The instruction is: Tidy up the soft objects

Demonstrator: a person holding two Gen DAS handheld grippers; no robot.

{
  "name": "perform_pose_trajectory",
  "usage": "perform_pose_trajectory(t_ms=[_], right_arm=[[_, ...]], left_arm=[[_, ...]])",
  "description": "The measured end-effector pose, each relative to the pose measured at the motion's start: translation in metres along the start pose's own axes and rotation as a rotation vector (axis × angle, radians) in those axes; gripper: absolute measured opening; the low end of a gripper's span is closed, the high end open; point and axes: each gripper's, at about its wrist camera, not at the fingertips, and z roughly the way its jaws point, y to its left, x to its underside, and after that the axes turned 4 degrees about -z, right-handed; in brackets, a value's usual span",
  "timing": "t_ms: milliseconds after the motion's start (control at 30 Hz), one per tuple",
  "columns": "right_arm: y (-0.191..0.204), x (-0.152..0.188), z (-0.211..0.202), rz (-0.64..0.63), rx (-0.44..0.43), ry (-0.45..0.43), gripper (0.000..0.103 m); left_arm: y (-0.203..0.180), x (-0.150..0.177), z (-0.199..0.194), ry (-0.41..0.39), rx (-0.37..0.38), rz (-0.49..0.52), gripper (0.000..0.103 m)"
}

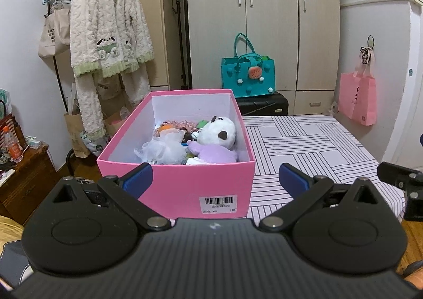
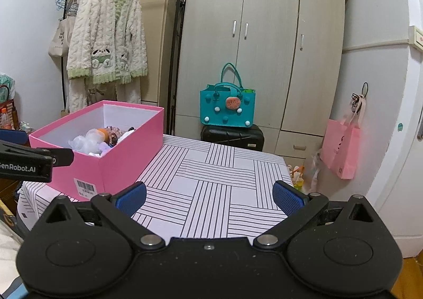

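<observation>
A pink box (image 1: pixel 185 182) (image 2: pixel 124 151) stands on the left part of the striped table (image 1: pixel 312 145) (image 2: pixel 211 180). Inside it lie a white panda plush in a purple top (image 1: pixel 215 138), a white mesh puff (image 1: pixel 161 149) (image 2: pixel 84 143), an orange toy (image 1: pixel 168 127) (image 2: pixel 101 133) and other soft things. My left gripper (image 1: pixel 215 180) is open just in front of the box's near wall, holding nothing. My right gripper (image 2: pixel 208 198) is open and empty over the bare table, to the right of the box. The left gripper's side (image 2: pixel 26 159) shows at the right wrist view's left edge.
Behind the table stand a wardrobe (image 2: pixel 264 42), a teal bag (image 1: pixel 248 75) (image 2: pixel 227 106) on a black case (image 2: pixel 232 138), and a pink bag (image 1: pixel 358 98) (image 2: pixel 341 148) hanging at the right. A clothes rack with fluffy pyjamas (image 1: pixel 108 29) is at the left, above a wooden cabinet (image 1: pixel 23 180).
</observation>
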Motion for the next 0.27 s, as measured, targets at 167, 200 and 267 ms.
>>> perform_pose_trajectory(t_ms=[167,200,267], right_arm=[[-0.0014,0.0011,0.0009,0.0,0.0,0.004,0.103],[-0.0016,0.0011,0.0012,0.0,0.0,0.004,0.103],[-0.0018,0.0012,0.0014,0.002,0.0,0.005,0.103]], left_arm=[[-0.0007,-0.0007,-0.0006,0.001,-0.003,0.005,0.103],[-0.0008,-0.0005,-0.0007,0.001,-0.003,0.005,0.103],[-0.0013,-0.0011,-0.0003,0.006,-0.005,0.005,0.103]])
